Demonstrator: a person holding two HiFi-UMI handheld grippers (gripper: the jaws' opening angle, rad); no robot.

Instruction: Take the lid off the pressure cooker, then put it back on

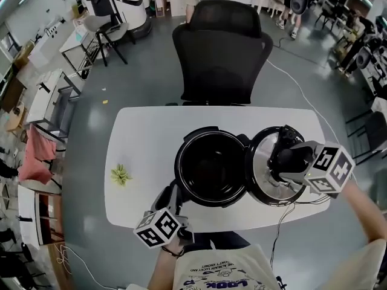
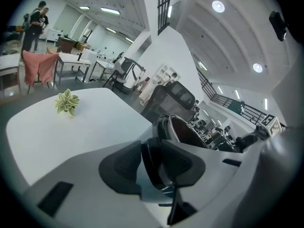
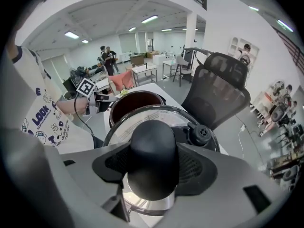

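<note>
On the white tabletop [image 1: 139, 138] in the head view, the pressure cooker [image 1: 213, 167] stands open at the centre, its dark pot bare. The lid [image 1: 261, 173] sits knob-up at 3 o'clock of the pot, rim close against it. The right claw [image 1: 289, 156] is on the lid, and the left claw [image 1: 172, 201] is at the pot's 7 o'clock. A small green plant [image 1: 120, 174] lies at 9 o'clock and an office chair [image 1: 221, 47] stands at 12 o'clock.

In the left gripper view, the claw pinches the cooker's black side handle [image 2: 159, 167].

In the right gripper view, the claw clamps the lid's black knob [image 3: 153, 158]. A valve [image 3: 199, 133] sits at the knob's 2 o'clock and the open pot lies at 12 o'clock. At 9 o'clock, the person's shirt [image 3: 40, 114] reads "LOOK".
</note>
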